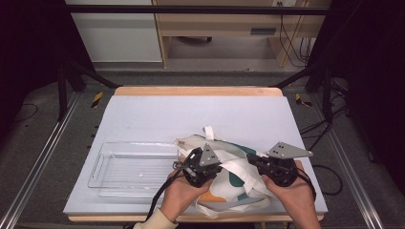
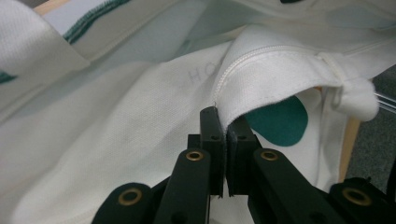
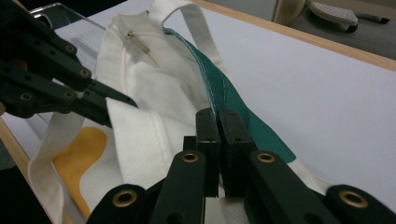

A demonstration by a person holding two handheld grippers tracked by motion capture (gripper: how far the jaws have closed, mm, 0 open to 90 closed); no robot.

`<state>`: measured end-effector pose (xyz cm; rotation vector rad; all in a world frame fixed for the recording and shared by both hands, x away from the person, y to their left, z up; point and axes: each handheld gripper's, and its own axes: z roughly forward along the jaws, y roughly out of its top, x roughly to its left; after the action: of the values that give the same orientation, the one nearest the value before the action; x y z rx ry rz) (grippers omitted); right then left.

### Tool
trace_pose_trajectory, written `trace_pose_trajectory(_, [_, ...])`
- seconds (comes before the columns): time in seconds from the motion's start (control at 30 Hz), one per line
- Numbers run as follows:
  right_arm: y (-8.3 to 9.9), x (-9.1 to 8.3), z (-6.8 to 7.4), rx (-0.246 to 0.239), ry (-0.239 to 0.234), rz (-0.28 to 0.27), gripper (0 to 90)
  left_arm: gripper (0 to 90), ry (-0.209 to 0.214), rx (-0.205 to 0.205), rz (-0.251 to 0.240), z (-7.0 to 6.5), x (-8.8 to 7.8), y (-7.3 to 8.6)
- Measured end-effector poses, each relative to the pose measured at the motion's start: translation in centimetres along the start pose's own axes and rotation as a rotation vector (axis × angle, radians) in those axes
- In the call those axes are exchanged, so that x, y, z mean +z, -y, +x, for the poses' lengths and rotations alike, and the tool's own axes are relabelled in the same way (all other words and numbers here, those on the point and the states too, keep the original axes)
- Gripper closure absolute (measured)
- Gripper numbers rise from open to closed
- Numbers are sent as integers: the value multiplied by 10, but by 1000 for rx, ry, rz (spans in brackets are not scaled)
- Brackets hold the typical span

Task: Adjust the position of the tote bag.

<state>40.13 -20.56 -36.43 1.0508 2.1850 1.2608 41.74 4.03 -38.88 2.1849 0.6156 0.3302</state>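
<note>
Canvas, cream with teal and mustard patches, is lying crumpled near the front edge of the worktop (image 1: 143, 109), toward its front right corner: this is the tote bag (image 1: 229, 179), and both hand-held grippers are working at its mouth. The left hand-held gripper (image 2: 225, 122) is pinching the zippered rim (image 2: 275, 70) of the bag, its jaws pressed together on the folded cloth edge beside the zip teeth. The right hand-held gripper (image 3: 218, 122) is clamping the opposite, teal-trimmed edge (image 3: 224, 100), jaws likewise closed on fabric. In the right gripper view the zip pull (image 3: 140, 46) is sitting at the far end of the opening, so the zip appears to be undone along most of its length.

Judging by this, the gripping stage is finished on both sides and the mouth is only starting to part; spreading it wide seems to be what remains. A clear plastic tray (image 1: 102, 164) is resting just beside the bag, toward the front left corner, with nothing visible in it, so any transfer between tray and bag looks not yet begun.
</note>
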Motion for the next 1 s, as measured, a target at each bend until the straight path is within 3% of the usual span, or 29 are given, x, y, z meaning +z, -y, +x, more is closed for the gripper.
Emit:
trace_pose_trajectory(0.37, [-5, -4, -1, -6, 14, -2, 880, 880, 3, 12, -6, -16, -11, 27])
trace_pose_trajectory(0.67, [-12, -9, -8, -1, 29, -7, 880, 881, 41, 23, 6, -33, -16, 50])
trace_pose_trajectory(0.8, [-8, -10, -7, 8, 18, -12, 880, 876, 49, 10, -5, -32, -18, 53])
trace_pose_trajectory(0.9, [-6, -9, -6, 8, 17, -6, 880, 811, 53, 2, -25, -30, -21, 50])
trace_pose_trajectory(1.0, [-6, -9, -5, 7, 16, -4, 880, 690, 46, -9, -51, -29, -29, 47])
